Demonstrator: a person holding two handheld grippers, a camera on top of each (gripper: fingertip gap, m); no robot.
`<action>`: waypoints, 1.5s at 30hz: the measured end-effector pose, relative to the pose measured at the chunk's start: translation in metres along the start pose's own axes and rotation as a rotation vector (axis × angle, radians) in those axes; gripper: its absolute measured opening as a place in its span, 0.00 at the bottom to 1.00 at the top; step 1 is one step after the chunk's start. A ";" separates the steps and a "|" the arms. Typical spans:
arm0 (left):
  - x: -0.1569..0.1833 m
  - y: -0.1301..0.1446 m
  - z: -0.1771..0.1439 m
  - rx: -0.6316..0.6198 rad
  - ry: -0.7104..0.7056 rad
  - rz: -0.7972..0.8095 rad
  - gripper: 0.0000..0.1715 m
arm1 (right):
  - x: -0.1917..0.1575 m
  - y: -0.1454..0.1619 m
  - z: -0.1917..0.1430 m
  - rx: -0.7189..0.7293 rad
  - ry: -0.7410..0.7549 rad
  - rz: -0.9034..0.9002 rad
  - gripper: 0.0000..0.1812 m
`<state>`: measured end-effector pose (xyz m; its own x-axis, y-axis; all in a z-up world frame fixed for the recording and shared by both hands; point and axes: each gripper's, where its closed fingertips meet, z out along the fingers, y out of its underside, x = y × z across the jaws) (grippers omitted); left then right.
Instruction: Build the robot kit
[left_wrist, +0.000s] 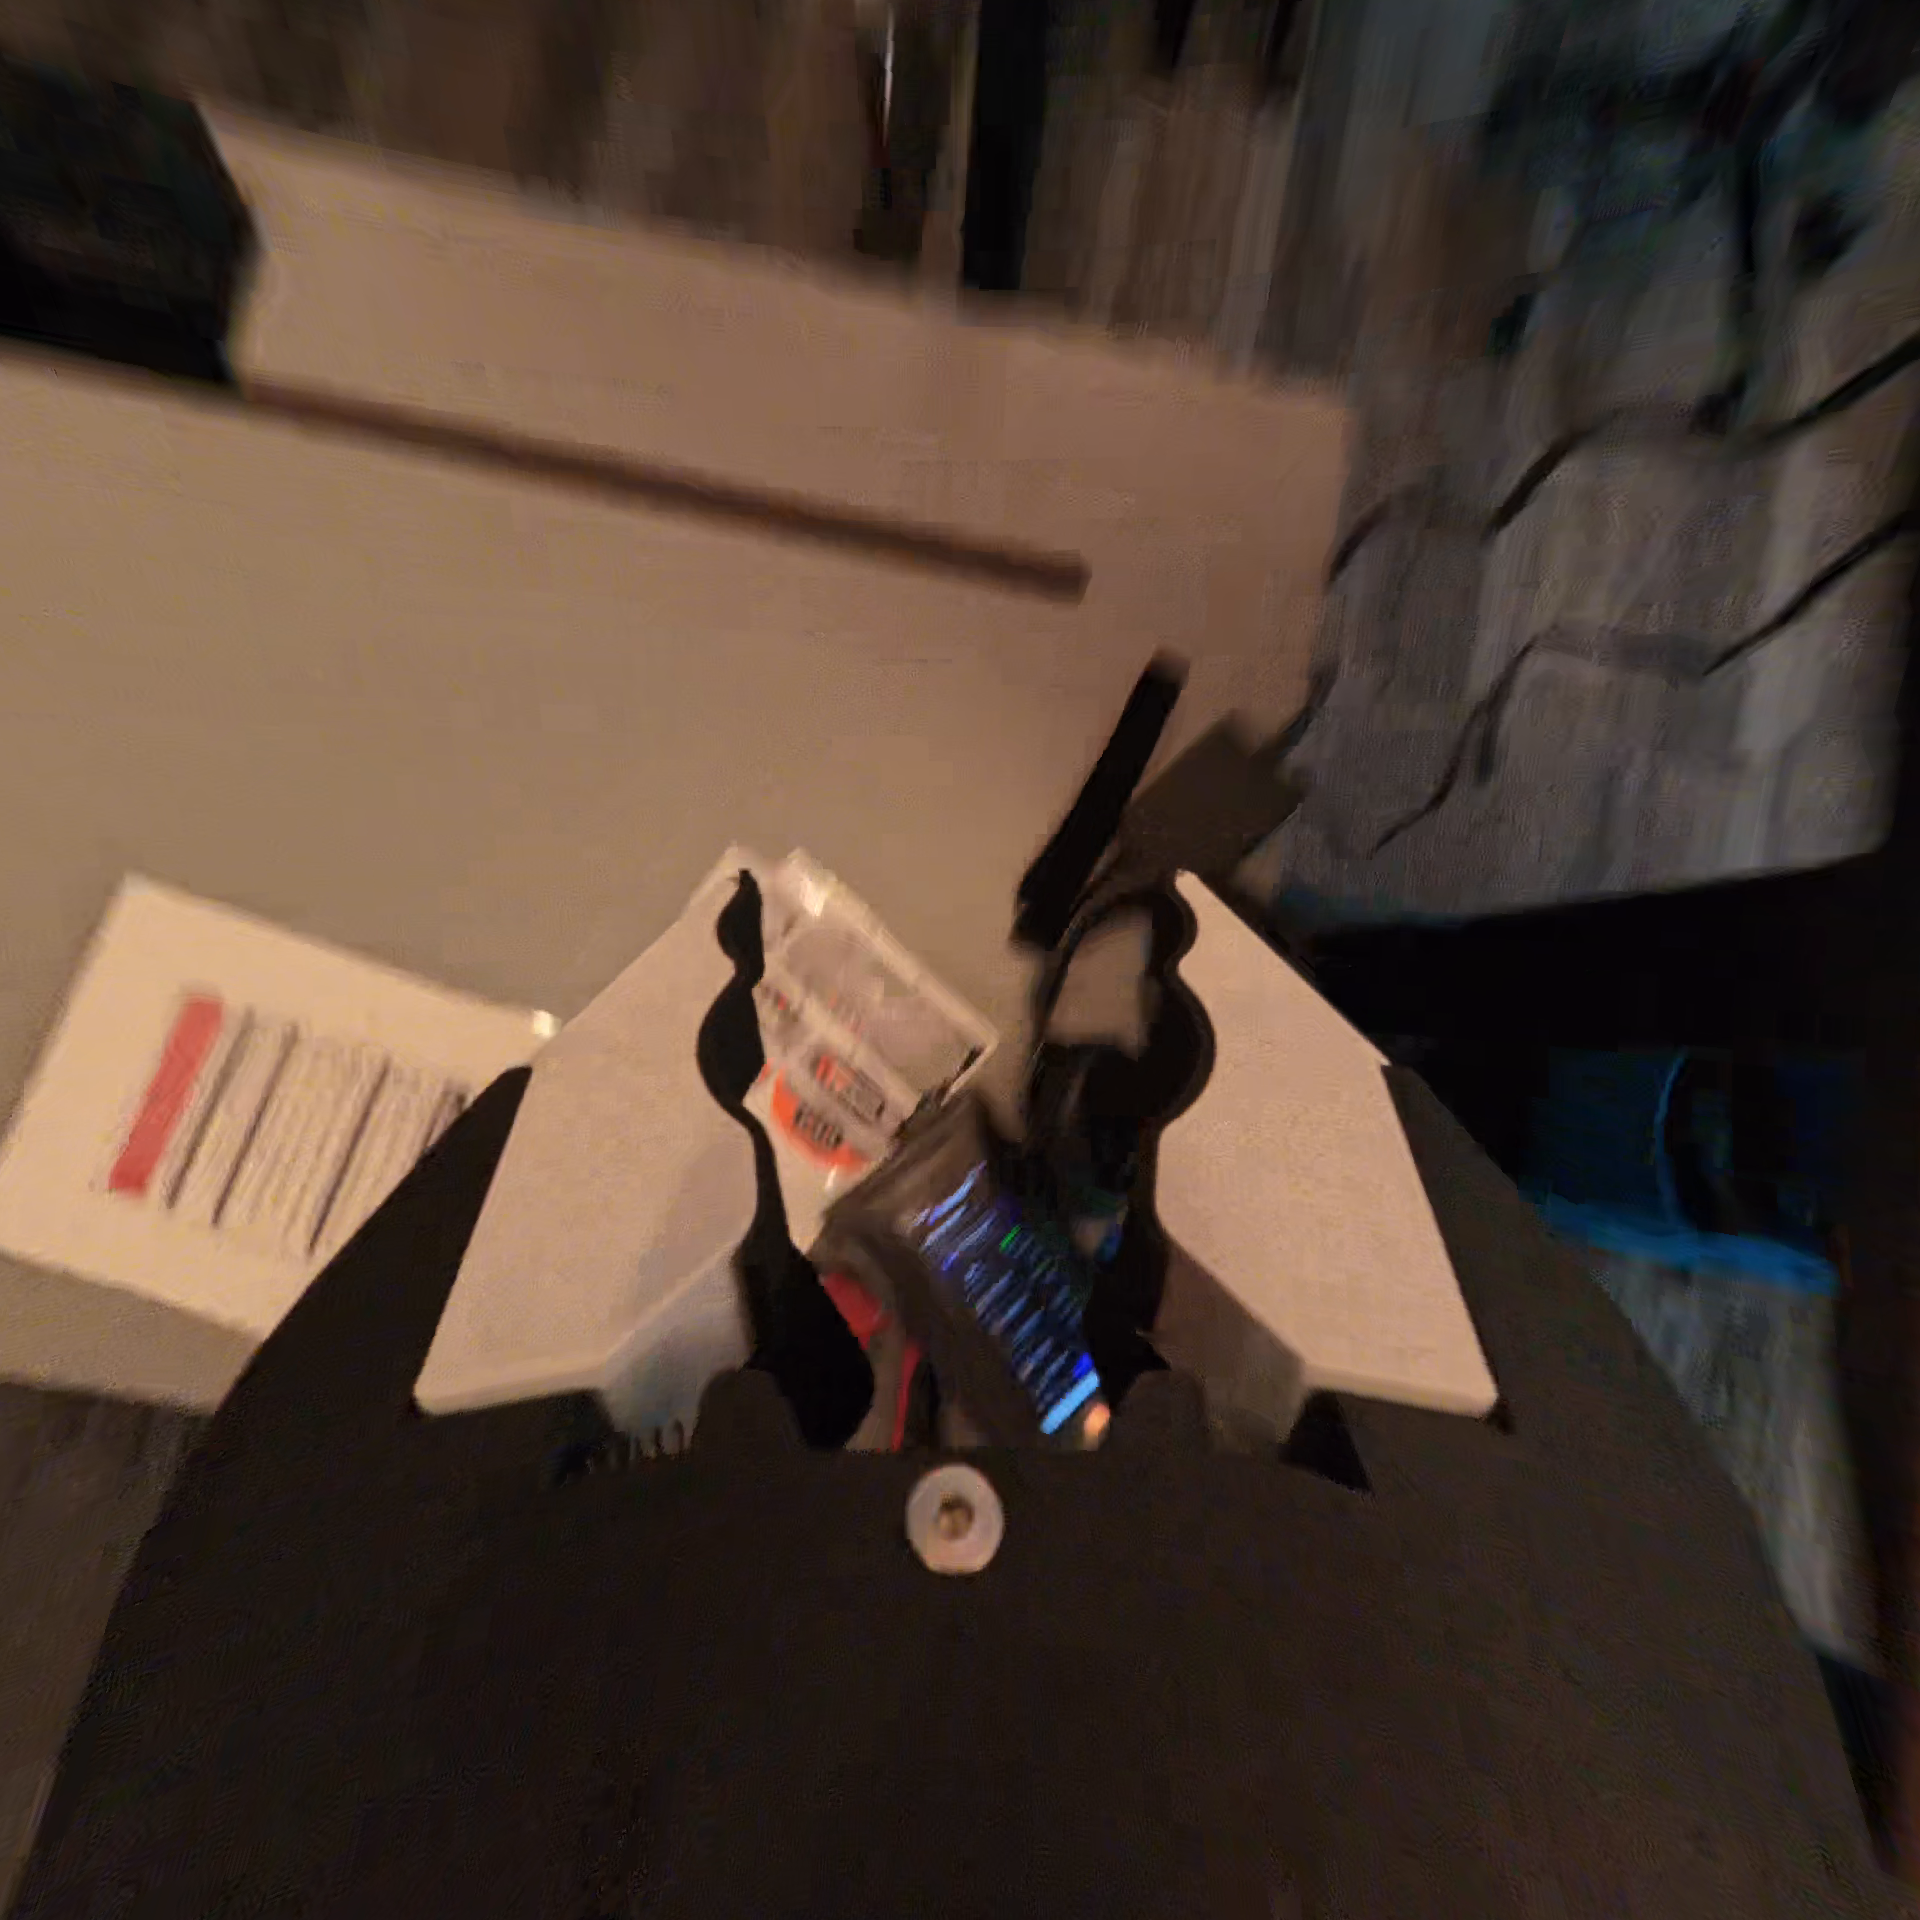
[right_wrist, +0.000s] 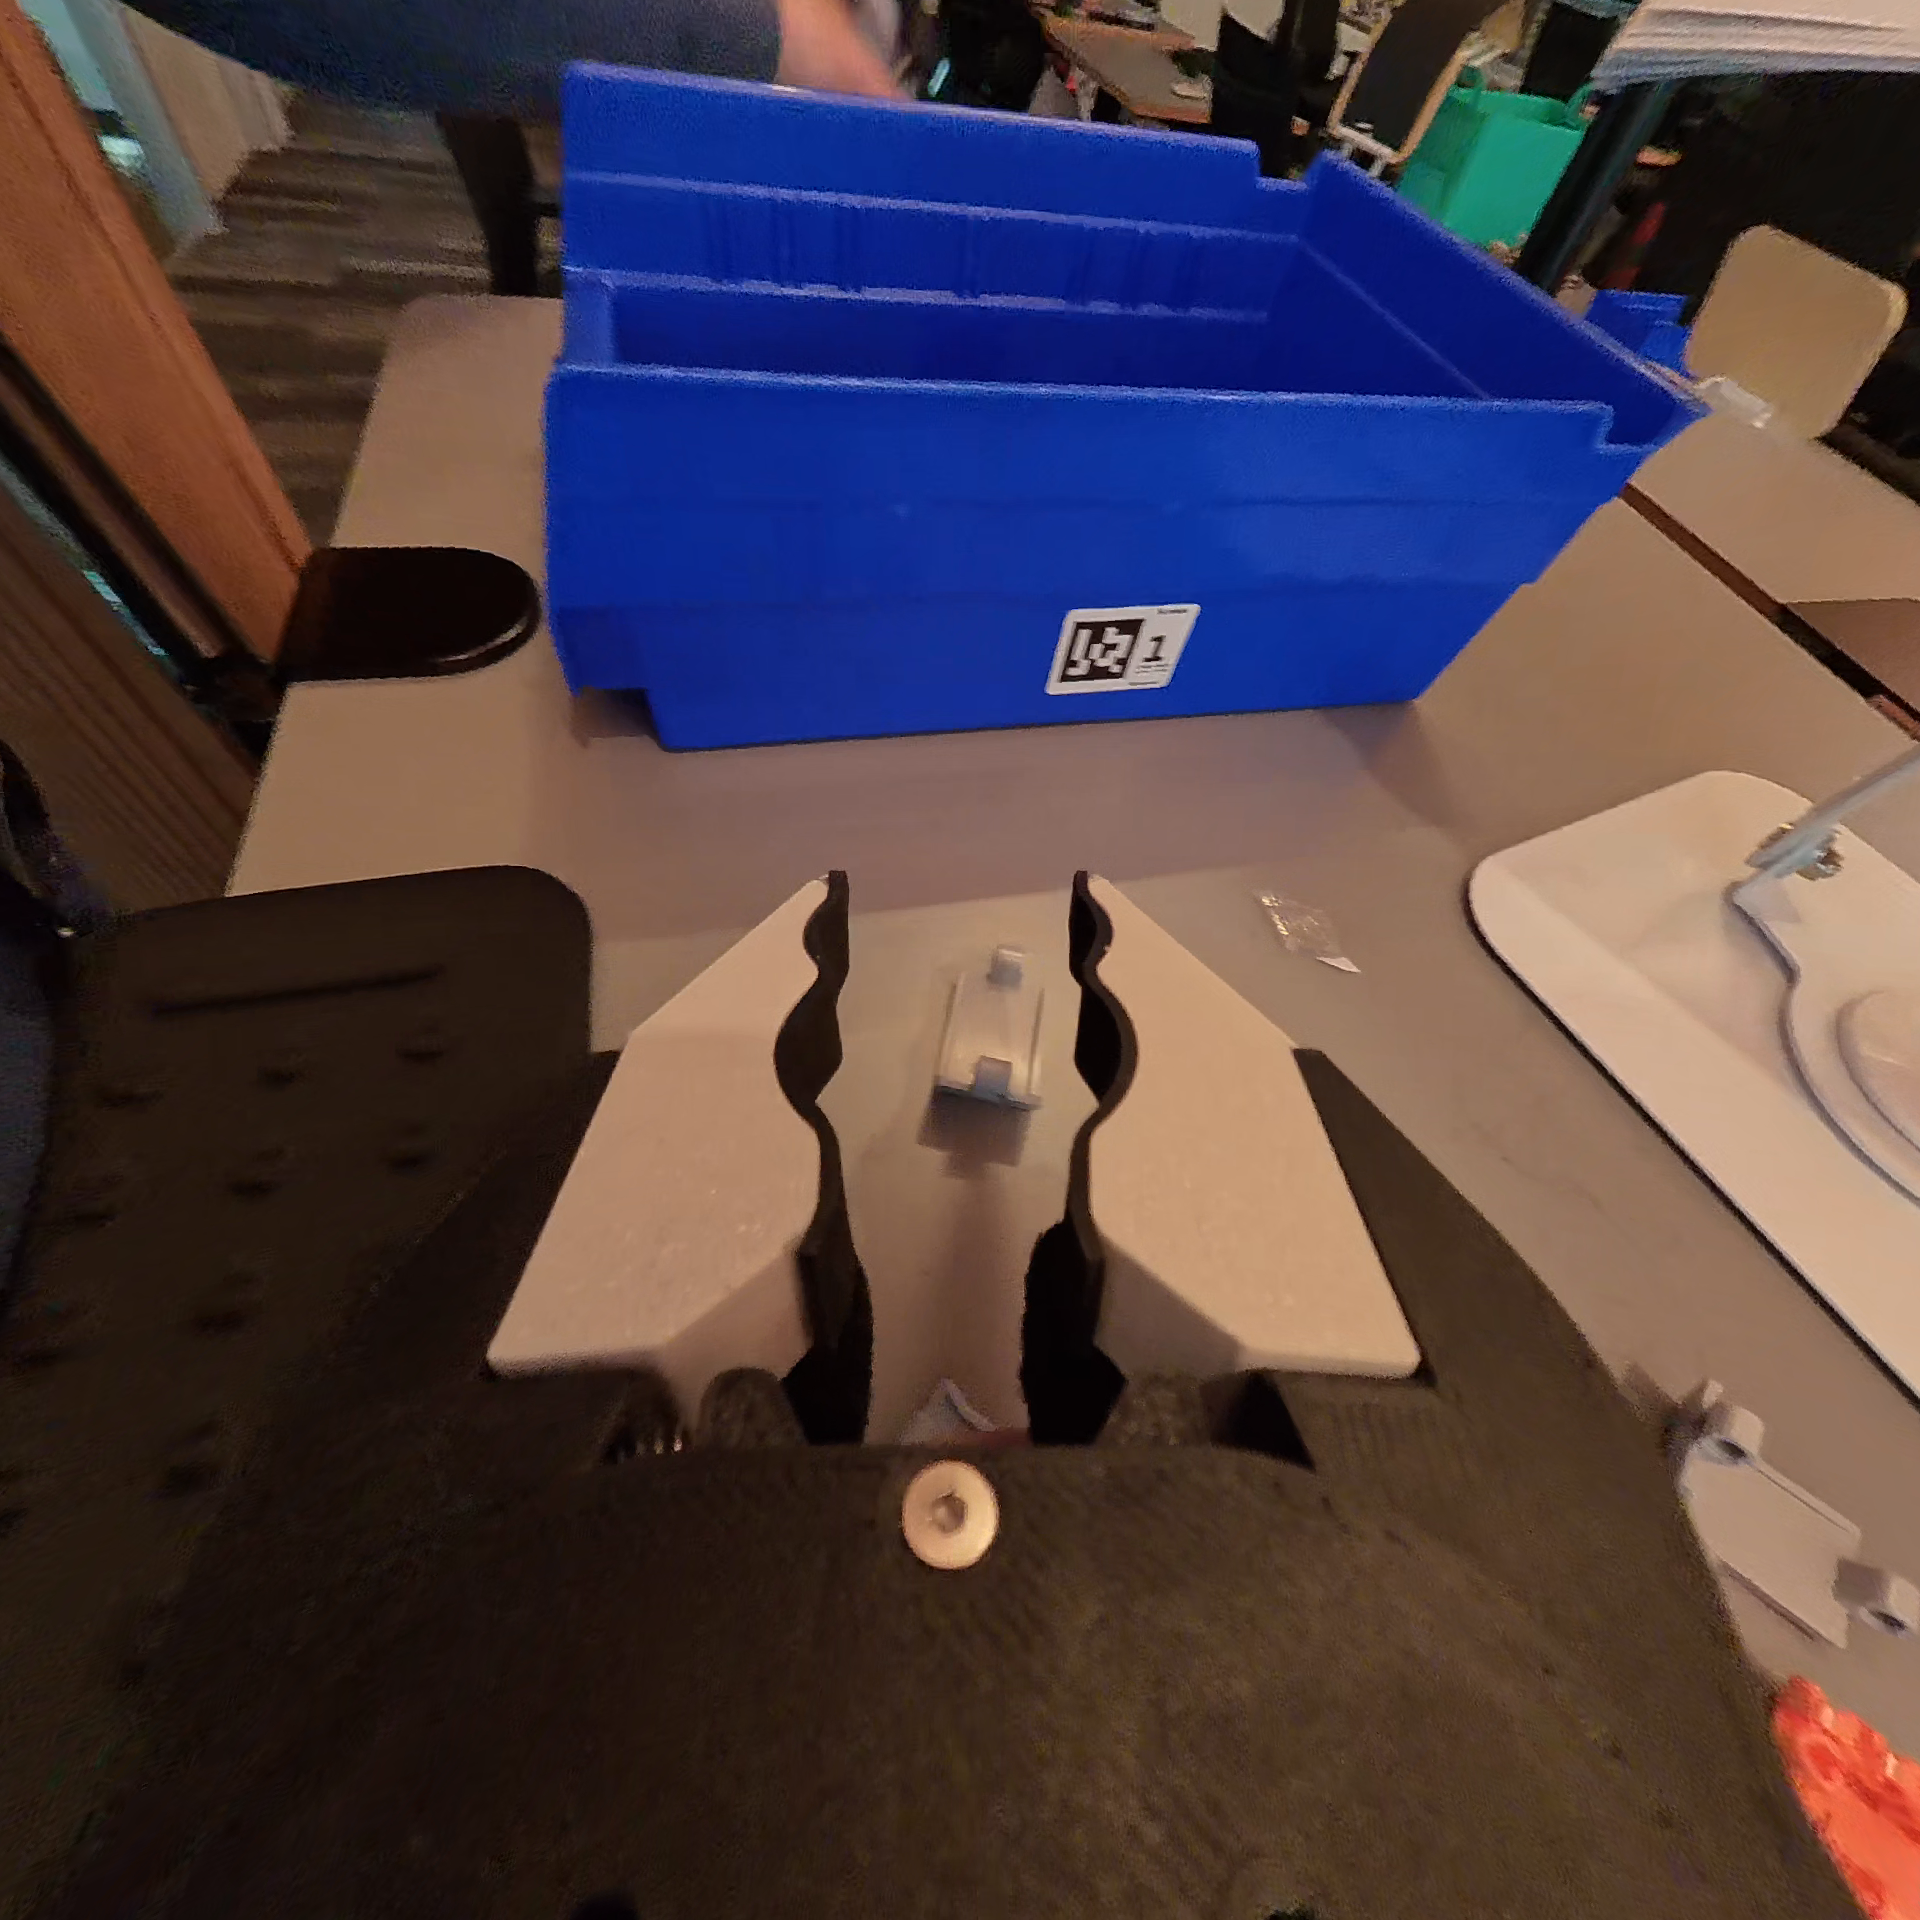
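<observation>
The left wrist view is blurred by motion. My left gripper (left_wrist: 961, 894) holds a bundle between its pads: a clear plastic packet (left_wrist: 873, 997) with an orange-red label and a dark shiny bag (left_wrist: 997, 1278) with a bluish strip. A black strap (left_wrist: 1101, 800) sticks up past the right finger. My right gripper (right_wrist: 956, 894) is open just above the grey table (right_wrist: 1143, 810). A small grey metal clip (right_wrist: 989, 1039) lies on the table between its fingers, touching neither.
A blue bin (right_wrist: 935, 540) with a tag sticker stands ahead of the right gripper. A white tray (right_wrist: 1600, 966) with a metal part is at right, a black perforated plate (right_wrist: 291, 1122) at left, another grey bracket (right_wrist: 1766, 1538) at lower right. A white printed box (left_wrist: 239, 1101) lies left of the left gripper. Some 65 cm of space lies between my two pairs of fingers. It is some 11 cm from my right tips to the black perforated plate (right_wrist: 291, 1122).
</observation>
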<state>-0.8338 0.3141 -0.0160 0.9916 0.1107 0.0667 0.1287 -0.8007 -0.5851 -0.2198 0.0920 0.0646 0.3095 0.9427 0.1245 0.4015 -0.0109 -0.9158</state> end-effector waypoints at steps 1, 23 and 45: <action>-0.021 0.035 0.030 -0.099 -0.021 0.009 0.46 | 0.004 0.001 0.000 -0.005 0.023 -0.005 0.22; -0.117 0.246 0.239 -0.458 -0.036 0.056 0.73 | 0.043 0.041 0.011 -0.253 0.180 0.096 0.19; -0.106 0.151 0.190 -0.105 0.005 0.125 0.00 | 0.041 0.040 0.012 -0.248 0.176 0.052 0.17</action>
<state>-0.9212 0.2936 -0.2653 1.0000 0.0034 0.0025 0.0042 -0.8651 -0.5015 -0.2015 0.1339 0.0286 0.4709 0.8668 0.1639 0.5729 -0.1591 -0.8041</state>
